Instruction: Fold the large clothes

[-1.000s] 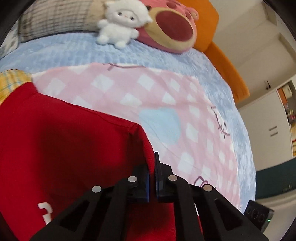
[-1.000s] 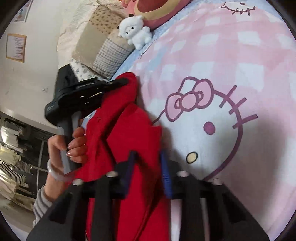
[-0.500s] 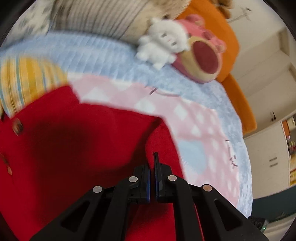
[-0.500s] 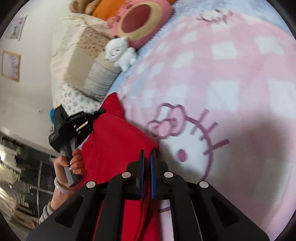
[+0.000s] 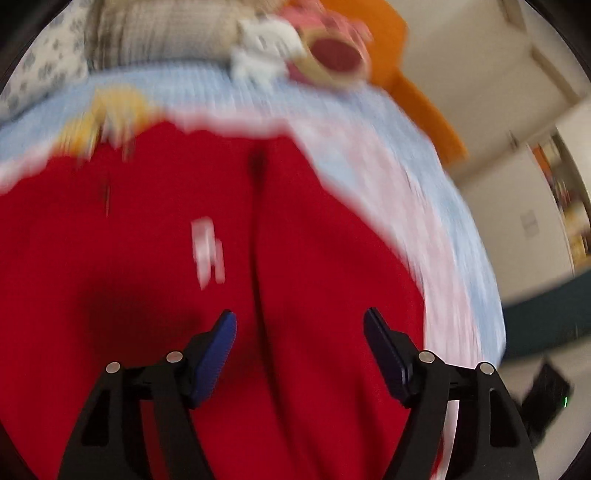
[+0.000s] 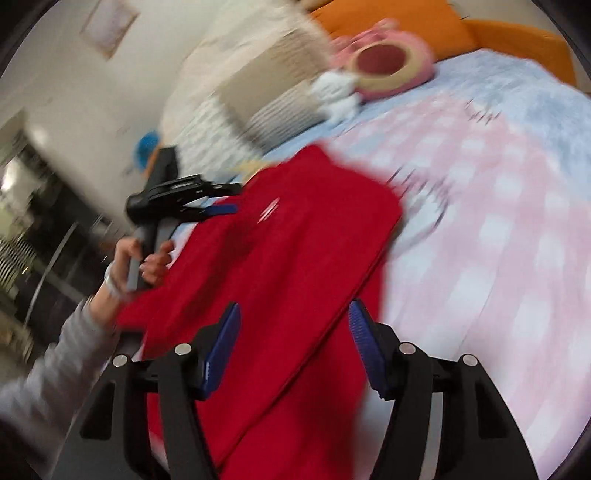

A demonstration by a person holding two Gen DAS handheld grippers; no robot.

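Note:
A large red garment with a small white logo lies folded on the pink checked blanket; it also shows in the right wrist view. Both views are motion-blurred. My left gripper is open above the red cloth, holding nothing. My right gripper is open over the garment's near part, holding nothing. The right wrist view also shows the left gripper in the person's hand at the garment's far left edge.
A pink blanket covers a light blue bedspread. A white plush toy, a pink round cushion and pillows lie at the bed's head. Yellow checked cloth lies beyond the garment. An orange headboard stands behind.
Both grippers were shut on the red garment and have opened, letting it drop folded onto the blanket. Both have pulled back from it, and the views swung sharply.

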